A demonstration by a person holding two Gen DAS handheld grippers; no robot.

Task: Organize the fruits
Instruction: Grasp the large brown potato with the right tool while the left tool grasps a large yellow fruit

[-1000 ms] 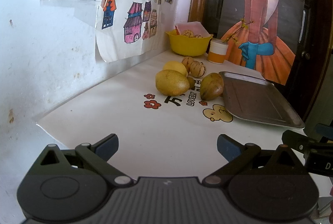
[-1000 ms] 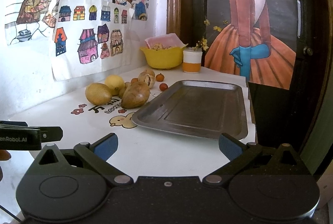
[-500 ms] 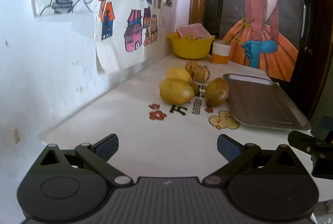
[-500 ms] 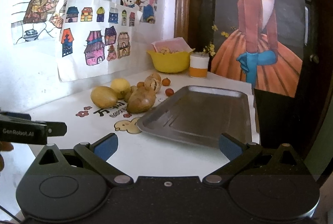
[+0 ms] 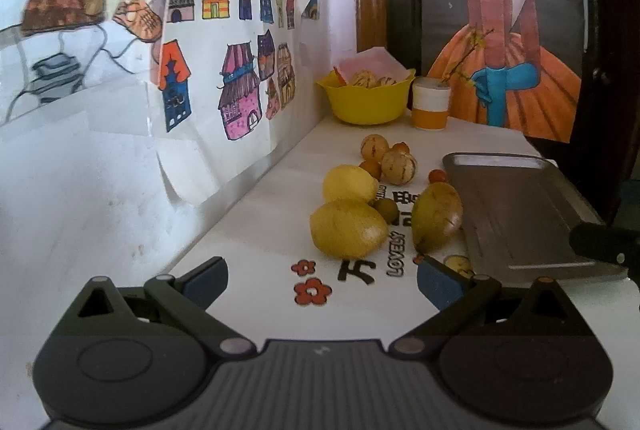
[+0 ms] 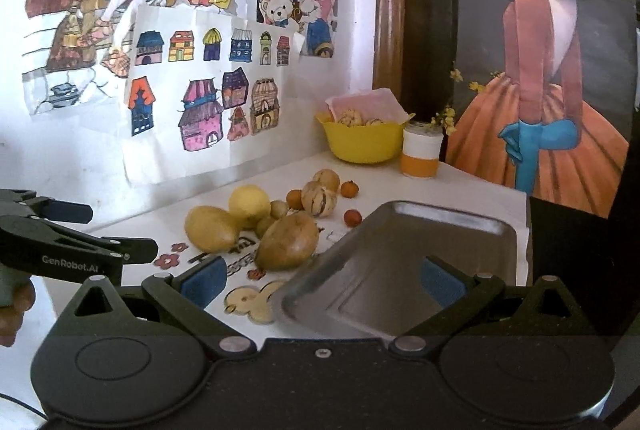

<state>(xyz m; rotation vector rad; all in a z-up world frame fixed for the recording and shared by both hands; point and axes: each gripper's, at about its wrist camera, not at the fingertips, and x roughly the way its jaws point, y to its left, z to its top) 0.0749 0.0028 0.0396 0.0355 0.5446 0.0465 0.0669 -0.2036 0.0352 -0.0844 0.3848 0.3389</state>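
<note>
A heap of fruit lies on the white table beside a metal tray (image 5: 516, 214) (image 6: 404, 262): two yellow lemons (image 5: 347, 228) (image 6: 249, 205), a brownish-green mango (image 5: 437, 216) (image 6: 287, 246), two striped round melons (image 5: 398, 168) (image 6: 318, 198) and several small orange fruits (image 6: 349, 189). My left gripper (image 5: 322, 280) is open just short of the nearest lemon. My right gripper (image 6: 320, 280) is open over the tray's near edge, close to the mango. Nothing is held.
A yellow bowl (image 5: 366, 102) (image 6: 362, 140) with more fruit and an orange-and-white cup (image 5: 430, 108) (image 6: 421, 154) stand at the back. The wall with drawings (image 5: 224, 78) runs along the left. The left gripper's body (image 6: 72, 250) and a hand show at the right view's left edge.
Both grippers have moved forward toward the fruit and the tray, which now appear larger and nearer. Both stay open. The fruit has not moved.
</note>
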